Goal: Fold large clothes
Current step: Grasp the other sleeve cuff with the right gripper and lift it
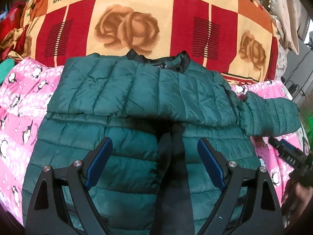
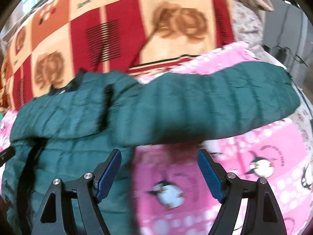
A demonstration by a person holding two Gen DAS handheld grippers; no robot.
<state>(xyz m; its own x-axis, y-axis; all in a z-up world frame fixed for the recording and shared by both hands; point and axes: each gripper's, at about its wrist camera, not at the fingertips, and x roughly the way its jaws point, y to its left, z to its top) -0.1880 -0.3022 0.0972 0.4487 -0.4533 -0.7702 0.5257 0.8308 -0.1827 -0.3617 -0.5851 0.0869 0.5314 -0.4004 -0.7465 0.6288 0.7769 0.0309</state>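
Note:
A dark green quilted puffer jacket (image 1: 125,101) lies front up on a pink penguin-print sheet (image 1: 21,105), collar at the far side. One sleeve is folded across the chest; the other sleeve (image 1: 273,115) sticks out to the right. My left gripper (image 1: 154,156) is open and empty above the jacket's front zipper. My right gripper (image 2: 159,166) is open and empty, over the sheet just below the outstretched sleeve (image 2: 215,101), beside the jacket body (image 2: 64,156). It also shows at the right edge of the left wrist view (image 1: 289,154).
A red, orange and cream blanket (image 1: 137,19) with rose and "love" prints covers the bed behind the jacket. Crumpled red and green clothes (image 1: 9,45) lie at the far left. Cables (image 1: 293,86) and the floor are at the right.

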